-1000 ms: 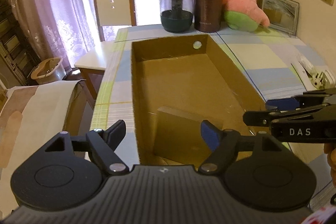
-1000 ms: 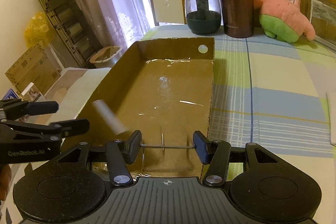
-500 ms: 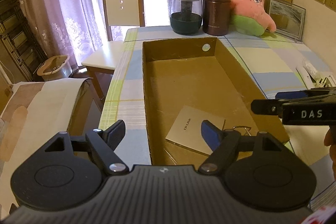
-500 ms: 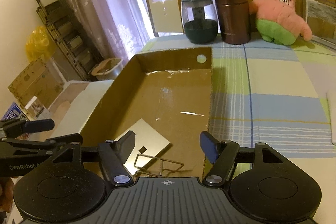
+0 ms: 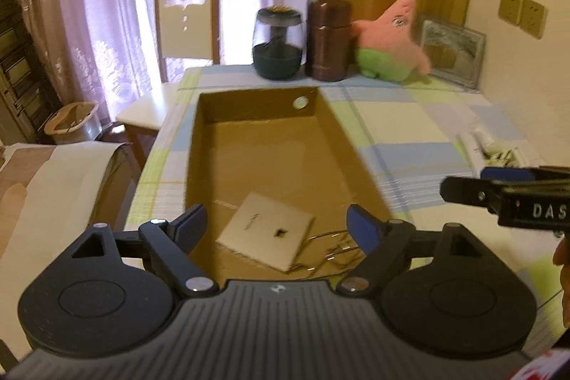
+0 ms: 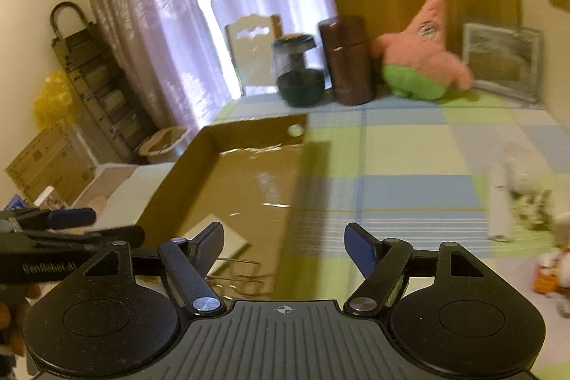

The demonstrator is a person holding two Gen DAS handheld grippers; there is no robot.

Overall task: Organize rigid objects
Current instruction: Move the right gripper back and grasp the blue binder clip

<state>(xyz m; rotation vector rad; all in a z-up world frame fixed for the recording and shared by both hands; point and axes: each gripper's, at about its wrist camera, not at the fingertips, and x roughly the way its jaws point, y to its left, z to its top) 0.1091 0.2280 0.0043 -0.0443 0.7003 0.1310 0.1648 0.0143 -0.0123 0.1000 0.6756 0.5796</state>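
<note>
- Checked cloth covered the tabletop [image 6: 402, 191], which carried a long cardboard box [image 5: 351, 145] near its left edge; both tools hung over the box's near end.
- Nearest, the left gripper [image 5: 276, 225] had its fingers spread wide and empty above the box; the right gripper [image 6: 285, 239] was likewise wide and empty, pointed across the box's right wall toward the cloth.
- Just beyond the left fingers, a flat beige card box [image 5: 265, 230] lay on the floor of the cardboard box, with a wire rack [image 5: 333, 250] touching its right corner; both looked already stowed.
- Risk, as I judged it: the wire rack's thin loops sat close under the fingers, so a low pass could snag and drag it out, or tip the light cardboard wall.
- Farther right, small pale items [image 6: 527, 202] lay blurred on the cloth, likely the next things to fetch; I could not tell what they were, and a hasty reach could knock them off the edge.
- Farthest back stood a glass jar [image 5: 278, 47], a brown canister [image 5: 327, 40] and a pink star plush [image 5: 390, 43], well clear.
</note>
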